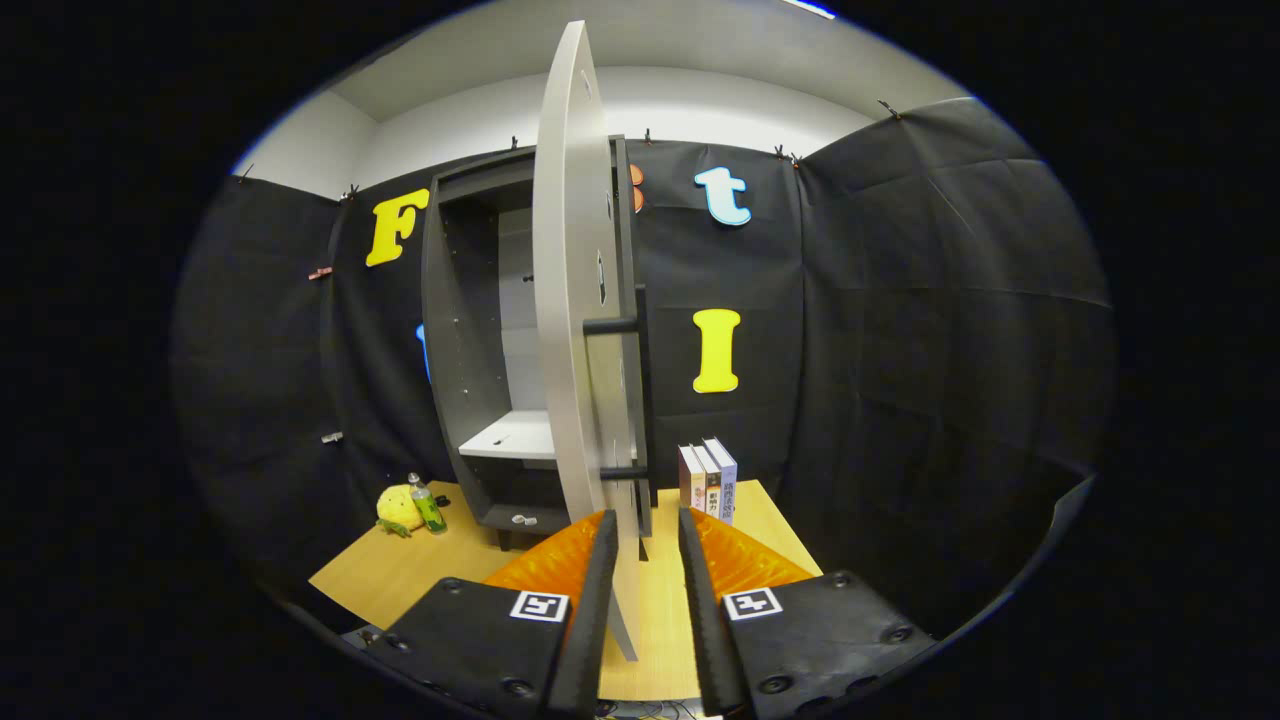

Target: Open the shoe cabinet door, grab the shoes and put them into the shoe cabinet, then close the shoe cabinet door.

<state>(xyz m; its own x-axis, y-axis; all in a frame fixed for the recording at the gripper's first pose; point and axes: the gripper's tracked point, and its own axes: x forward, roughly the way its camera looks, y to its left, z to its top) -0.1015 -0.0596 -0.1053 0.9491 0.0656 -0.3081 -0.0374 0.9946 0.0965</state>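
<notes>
item: hand-held gripper [643,560]. fingers are spread; the lower edge of the cabinet door [575,330] is seen edge-on in the gap between them. whether either finger touches the door cannot be told; no pinch is judged to be in place.

item: shoe cabinet [470,330]. it is stood on the worktop [400,570] against the booth wall, beyond the fingers. the door is swung well open toward the camera, and two dark handle bars [612,325] are seen on its right face. a pale shelf [515,437] is exposed inside, and nothing is seen on it.

item: shoes. none can be made out, so their place cannot be told; the door-opening step is judged done or nearly done, with fetching still ahead.

item: books [708,482]. they are stood upright just right of the cabinet, beyond the right finger.

item: yellow plush toy [397,510] and small bottle [427,503]. they are placed together left of the cabinet base.

risks, judged:
- the door may be dragged or swung back if the fingers are withdrawn sideways, since its edge is caught between them.
- the light cabinet may be shifted or tipped if the door is pushed past its hinge limit.
- the books may be knocked over by a wide swing to the right.
</notes>
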